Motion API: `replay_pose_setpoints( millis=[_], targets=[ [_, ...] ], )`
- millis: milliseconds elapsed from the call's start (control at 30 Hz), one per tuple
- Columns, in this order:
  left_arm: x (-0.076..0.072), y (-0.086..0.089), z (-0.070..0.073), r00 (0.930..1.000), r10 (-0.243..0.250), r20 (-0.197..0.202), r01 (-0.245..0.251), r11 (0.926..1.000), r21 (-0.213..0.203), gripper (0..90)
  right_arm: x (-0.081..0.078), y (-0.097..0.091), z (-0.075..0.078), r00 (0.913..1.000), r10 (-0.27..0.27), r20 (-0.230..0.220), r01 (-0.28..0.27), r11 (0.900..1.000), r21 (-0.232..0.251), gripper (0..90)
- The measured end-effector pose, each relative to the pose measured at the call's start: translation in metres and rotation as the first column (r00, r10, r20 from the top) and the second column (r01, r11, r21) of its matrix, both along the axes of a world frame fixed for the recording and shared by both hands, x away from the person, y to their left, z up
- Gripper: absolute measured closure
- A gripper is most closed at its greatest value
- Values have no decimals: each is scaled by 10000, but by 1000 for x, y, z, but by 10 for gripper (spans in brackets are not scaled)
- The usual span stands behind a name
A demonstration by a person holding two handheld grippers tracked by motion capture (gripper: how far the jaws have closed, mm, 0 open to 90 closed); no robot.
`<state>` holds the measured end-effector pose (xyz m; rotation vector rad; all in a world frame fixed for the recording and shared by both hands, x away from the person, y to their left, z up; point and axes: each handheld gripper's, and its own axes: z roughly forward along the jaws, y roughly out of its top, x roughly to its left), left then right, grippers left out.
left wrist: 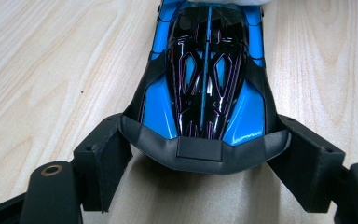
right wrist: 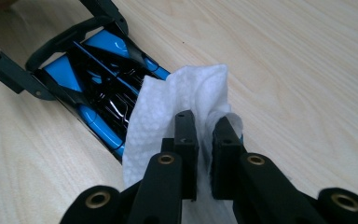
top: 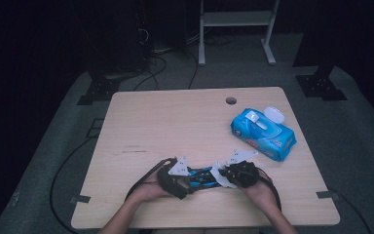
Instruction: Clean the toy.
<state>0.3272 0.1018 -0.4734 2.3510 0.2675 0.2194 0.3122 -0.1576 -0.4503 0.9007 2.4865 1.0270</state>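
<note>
Tabletop (top: 175, 117) of pale wood grain is seen from above, with a round cable hole (top: 231, 101) near its far edge and a blue pack of wet wipes (top: 263, 134) lying toward the far right, its white lid flipped open. Well apart from that pack, at the near edge of the table, a blue and black toy car (top: 200, 176) is laid flat on the wood between the two hands, lengthwise from left to right. In the left gripper view the car (left wrist: 205, 79) is seen end-on — a glossy black canopy with thin purple lines, flanked by bright blue body panels, and a matt black bumper at the near end. The left gripper (left wrist: 200, 154) is spread fairly wide around that end: its two padded jaws are set against the corners of the bumper, one on each side, so the car is gripped across its width. The right gripper (right wrist: 204, 140) is brought in from the opposite end of the car. Its jaws are drawn nearly together and a white wipe (right wrist: 168, 107) is pinched between them — the dimpled sheet is bunched at the jaw tips and spread over the end of the car (right wrist: 98, 79) nearest to that gripper, touching the blue and black bodywork. In the high view the wipe (top: 219, 174) is seen as a small white patch between the car and the right gripper (top: 237, 174), with the left gripper (top: 175, 178) at the car's other end.
</note>
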Motion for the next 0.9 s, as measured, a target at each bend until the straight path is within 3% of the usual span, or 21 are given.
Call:
replay_pose_setpoints(
  millis=[167,267,333,433,533,733,833,900],
  targets=[
    [-1,0,0,10000,10,46,-10,10000,49,236,2,-6,0,9989,-387,245,401,9976,-569,832],
    [-1,1,0,10000,7,46,-8,10000,46,236,4,-15,0,9983,-578,24,578,9978,-319,830],
    [0,1,0,10000,-12,36,12,10000,49,236,3,-16,0,9992,-337,-233,336,9994,-50,819],
    [0,1,0,10000,-12,28,12,10000,45,236,-1,-16,1,9996,-289,-47,290,9995,99,754],
    [0,1,0,10000,-8,35,8,10000,38,236,-1,-20,2,9996,-240,-178,248,9986,461,675],
    [0,1,0,10000,-3,30,3,10000,16,236,-11,-24,10,10000,-47,73,40,9961,876,603],
    [-1,0,0,10000,6,41,-7,10000,27,236,-10,-16,7,9997,189,137,-198,9977,656,572],
    [0,0,0,10000,0,46,0,10000,52,236,-10,-7,3,9990,356,269,-362,9991,234,572]
  ],
)
